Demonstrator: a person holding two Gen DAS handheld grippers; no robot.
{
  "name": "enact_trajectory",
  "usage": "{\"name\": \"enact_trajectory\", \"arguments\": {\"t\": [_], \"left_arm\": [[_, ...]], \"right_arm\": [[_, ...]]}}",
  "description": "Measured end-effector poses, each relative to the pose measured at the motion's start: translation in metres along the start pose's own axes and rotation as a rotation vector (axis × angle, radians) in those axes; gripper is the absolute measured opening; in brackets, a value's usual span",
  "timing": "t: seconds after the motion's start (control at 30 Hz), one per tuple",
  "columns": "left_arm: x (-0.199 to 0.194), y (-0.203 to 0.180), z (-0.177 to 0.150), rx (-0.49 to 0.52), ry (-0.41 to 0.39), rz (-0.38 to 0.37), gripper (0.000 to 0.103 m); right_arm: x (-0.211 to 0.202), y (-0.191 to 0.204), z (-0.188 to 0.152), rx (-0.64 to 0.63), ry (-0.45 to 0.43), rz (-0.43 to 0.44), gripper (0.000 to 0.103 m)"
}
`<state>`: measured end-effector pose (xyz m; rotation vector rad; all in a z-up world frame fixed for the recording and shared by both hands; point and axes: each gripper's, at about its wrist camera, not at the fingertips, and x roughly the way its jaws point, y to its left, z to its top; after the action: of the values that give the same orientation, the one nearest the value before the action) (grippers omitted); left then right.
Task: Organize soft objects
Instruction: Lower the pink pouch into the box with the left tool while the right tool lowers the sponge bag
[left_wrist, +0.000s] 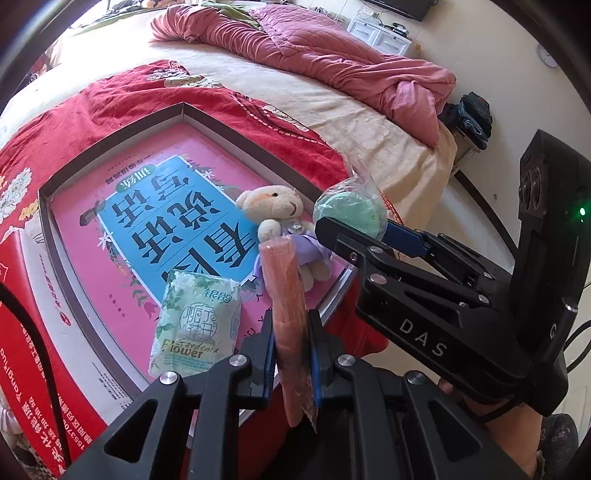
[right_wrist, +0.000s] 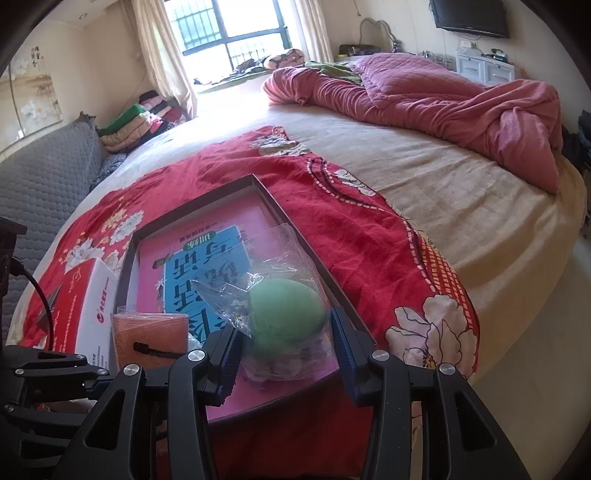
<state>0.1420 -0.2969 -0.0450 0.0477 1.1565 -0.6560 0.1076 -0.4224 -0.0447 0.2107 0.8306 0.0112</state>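
Clamped tight in the left gripper (left_wrist: 291, 354) is a flat salmon-pink packet (left_wrist: 286, 317), standing on edge between the blue pads, its clear wrapper poking out below the jaws — a firm pinch, jaws nearly together. Just beyond its tip lies the shallow tray (left_wrist: 110, 136), the landmark for everything else: dark-rimmed, with a pink and blue printed sheet as its floor, sitting on a red floral blanket (left_wrist: 74, 122) spread over the bed. Inside the tray, at its near corner, a small cream teddy bear (left_wrist: 275, 218) in a lilac dress lies on its back, and beside it, along the near edge, rests a pale green tissue pack (left_wrist: 197, 317) with flower print. Over the tray's right rim comes the right gripper (right_wrist: 286, 339), jaws held partway apart and pressed on a green sponge ball (right_wrist: 286, 321) wrapped in a crinkled clear bag — the bag's loose top fans upward above the tray floor. From the left wrist view that same ball sits at the fingertips right next to the bear, above the tray's near-right corner. Left of the tray, touching the blanket, stands a red and white carton (right_wrist: 83, 306). Well behind the tray, across the cream sheet, a rumpled pink quilt (right_wrist: 443, 96) is heaped at the far side of the bed.
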Motion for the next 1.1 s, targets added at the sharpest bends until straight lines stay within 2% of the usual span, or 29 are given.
{"name": "enact_trajectory", "arguments": {"t": [0.3, 0.57, 0.87, 0.97, 1.1], "left_arm": [[0.011, 0.008, 0.007, -0.01, 0.008, 0.008, 0.018], [0.016, 0.027, 0.018, -0.04, 0.011, 0.079, 0.017], [0.019, 0.034, 0.018, -0.059, 0.011, 0.067, 0.018], [0.018, 0.036, 0.019, -0.067, 0.011, 0.068, 0.018], [0.018, 0.037, 0.019, -0.073, 0.014, 0.069, 0.018]], "right_arm": [[0.008, -0.001, -0.001, 0.003, 0.019, -0.009, 0.047], [0.019, -0.001, -0.004, -0.002, 0.047, -0.008, 0.047], [0.026, 0.001, -0.006, -0.019, 0.055, -0.013, 0.048], [0.027, 0.004, -0.007, -0.032, 0.057, -0.02, 0.05], [0.026, 0.003, -0.007, -0.022, 0.055, -0.018, 0.058]]}}
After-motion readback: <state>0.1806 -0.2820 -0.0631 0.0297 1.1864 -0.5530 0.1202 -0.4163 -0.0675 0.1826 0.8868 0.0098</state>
